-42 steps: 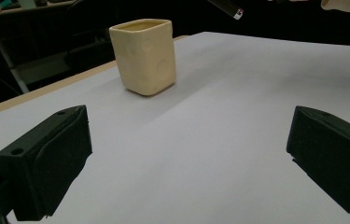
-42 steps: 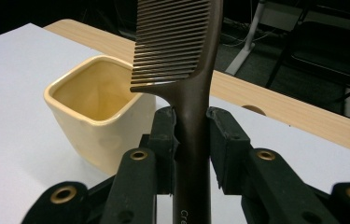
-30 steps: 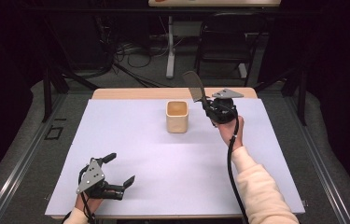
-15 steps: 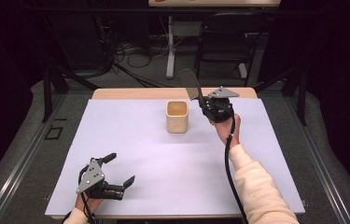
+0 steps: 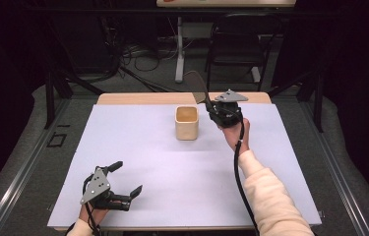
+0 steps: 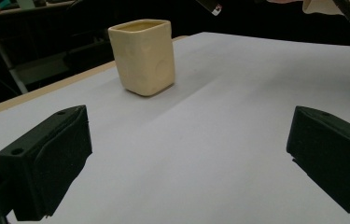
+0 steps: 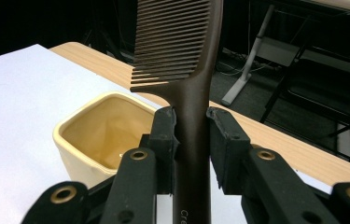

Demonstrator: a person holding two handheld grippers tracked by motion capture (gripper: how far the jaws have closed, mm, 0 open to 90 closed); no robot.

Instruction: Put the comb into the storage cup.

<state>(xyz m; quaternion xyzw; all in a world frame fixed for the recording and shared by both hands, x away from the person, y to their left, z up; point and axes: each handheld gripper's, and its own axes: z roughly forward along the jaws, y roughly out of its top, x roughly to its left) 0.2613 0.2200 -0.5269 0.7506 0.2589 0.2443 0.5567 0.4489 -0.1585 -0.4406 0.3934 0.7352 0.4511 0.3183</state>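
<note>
Now, right claw (image 7: 191, 140) pinching glossy brown comb (image 7: 182, 51), left claw (image 6: 182, 158) spread, squarish cream cup (image 5: 187, 123).

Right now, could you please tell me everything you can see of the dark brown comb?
The dark brown plastic-looking comb has one row of fine, even teeth along one edge of a straight spine that runs down into a narrow handle with pale lettering, too cut off to read. It stands roughly upright, teeth end up, its handle clamped between the two black jaws of the right claw, held in the air just beside and above the cream square cup. Nothing else touches it.
</note>
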